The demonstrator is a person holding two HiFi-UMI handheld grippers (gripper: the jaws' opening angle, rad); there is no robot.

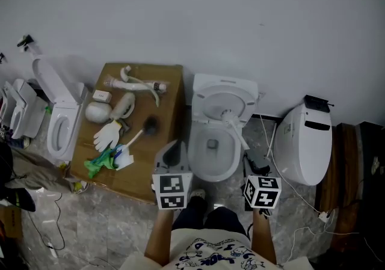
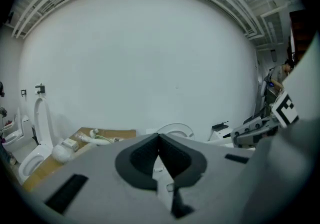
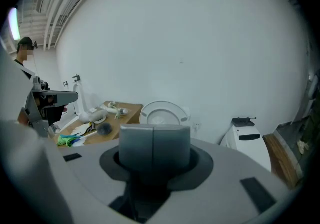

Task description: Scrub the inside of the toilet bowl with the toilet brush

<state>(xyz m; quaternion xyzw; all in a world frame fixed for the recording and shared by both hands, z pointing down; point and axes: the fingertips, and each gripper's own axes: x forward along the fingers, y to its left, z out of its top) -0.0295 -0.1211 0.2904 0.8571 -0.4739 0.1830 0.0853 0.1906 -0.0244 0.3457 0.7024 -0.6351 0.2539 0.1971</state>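
Observation:
The white toilet (image 1: 213, 142) stands in the middle with its lid up; its lid also shows in the left gripper view (image 2: 175, 129) and the right gripper view (image 3: 162, 113). A white stick-like item (image 1: 233, 125) lies over the bowl's right rim. The toilet brush (image 1: 149, 125), dark head and pale handle, lies on the brown board (image 1: 171, 85) left of the toilet, and shows again as the toilet brush (image 3: 103, 128). My left gripper (image 1: 173, 153) hovers shut and empty between board and bowl, left gripper (image 2: 159, 138). My right gripper (image 1: 255, 162) is shut and empty right of the bowl, right gripper (image 3: 154, 135).
On the board lie white gloves (image 1: 107, 135), a green cloth (image 1: 101, 162), a white curved pipe (image 1: 135, 84) and a round white piece (image 1: 96, 112). Other toilets stand at the far left (image 1: 60, 118) and at the right (image 1: 308, 142). Cables (image 1: 301, 193) trail on the stone floor.

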